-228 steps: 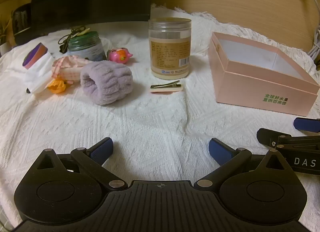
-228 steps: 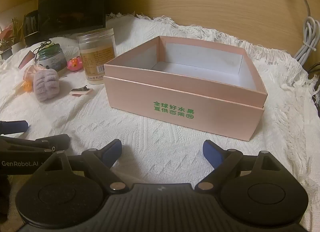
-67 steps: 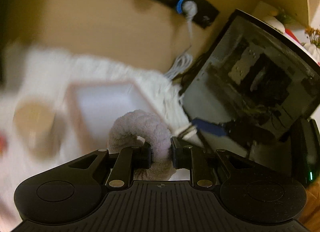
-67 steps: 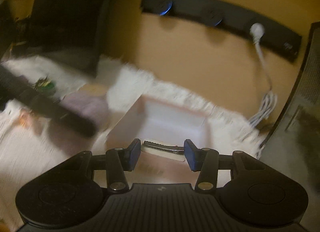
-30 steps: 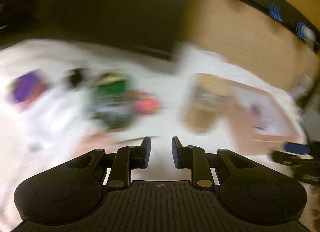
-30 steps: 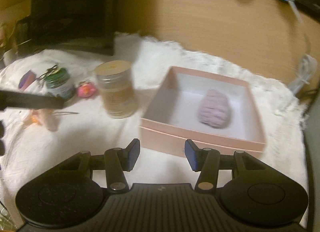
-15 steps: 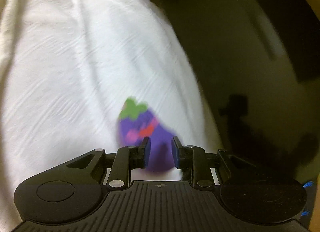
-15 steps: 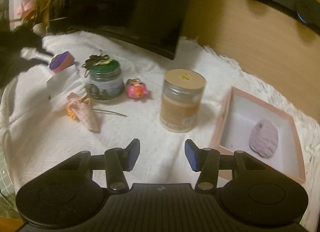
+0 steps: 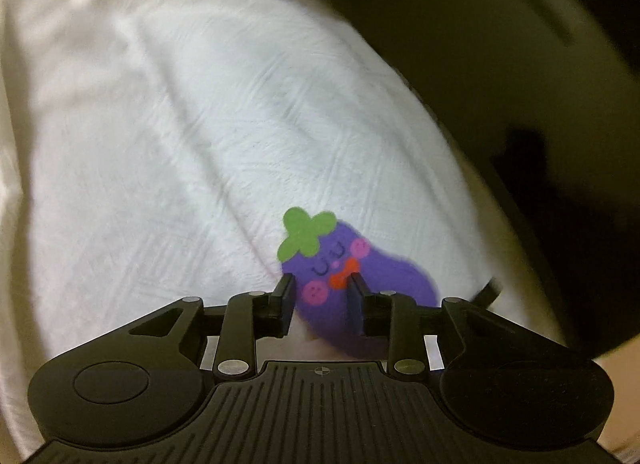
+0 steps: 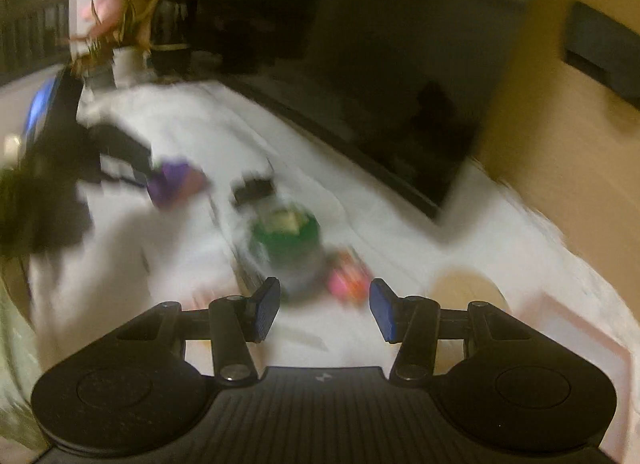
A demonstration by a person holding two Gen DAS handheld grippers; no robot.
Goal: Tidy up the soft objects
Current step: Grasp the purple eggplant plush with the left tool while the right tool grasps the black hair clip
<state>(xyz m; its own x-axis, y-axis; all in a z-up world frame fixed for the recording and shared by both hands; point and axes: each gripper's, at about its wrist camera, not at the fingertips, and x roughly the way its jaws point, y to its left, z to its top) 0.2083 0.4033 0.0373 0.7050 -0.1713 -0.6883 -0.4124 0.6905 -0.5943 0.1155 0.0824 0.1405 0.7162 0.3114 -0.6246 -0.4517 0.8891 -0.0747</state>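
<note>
In the left wrist view my left gripper [image 9: 320, 294] has its jaws close around a purple felt eggplant toy [image 9: 348, 276] with a green leaf top and a face. The toy lies on the white cloth [image 9: 160, 143]. In the blurred right wrist view the same purple toy [image 10: 176, 179] shows at the left with the left gripper's dark body beside it. My right gripper [image 10: 324, 310] is open and empty above the cloth, near a green-lidded jar [image 10: 286, 244] and a small pink toy [image 10: 348, 276]. A corner of the pink box [image 10: 580, 328] shows at the right.
A tan-lidded jar [image 10: 466, 288] stands right of the pink toy. A dark monitor [image 10: 360, 63] stands at the back of the cloth. A plant pot [image 10: 120, 59] sits at the far left. A dark surface [image 9: 520, 63] borders the cloth beyond the eggplant.
The left gripper has closed in on the eggplant toy, which now sits further between the jaws. The right gripper has swung left, away from the box, and its view is blurred.
</note>
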